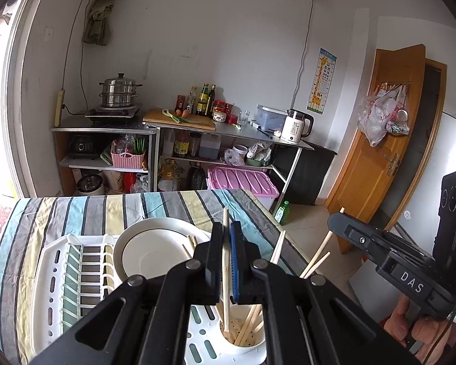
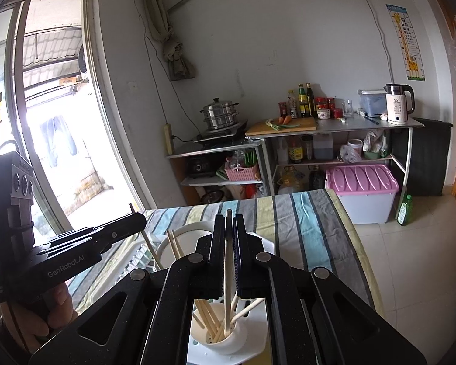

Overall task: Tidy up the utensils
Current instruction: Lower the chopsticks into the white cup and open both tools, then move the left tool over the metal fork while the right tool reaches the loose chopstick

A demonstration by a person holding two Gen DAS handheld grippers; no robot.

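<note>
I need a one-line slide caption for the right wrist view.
Right gripper jaws shut on a chopstick above the white cup of chopsticks; left gripper holds another.

You have one pale wooden chopstick (image 1: 226, 252) standing almost straight up, its low end down in the white cup (image 1: 243, 339). A second chopstick (image 2: 228, 273) stands the same way over that cup. More chopsticks (image 2: 208, 319) lean inside, fanning out toward 11 and 1 o'clock. The cup has small holes in its bottom and sits at the corner of the white rack (image 1: 54, 273).
</note>
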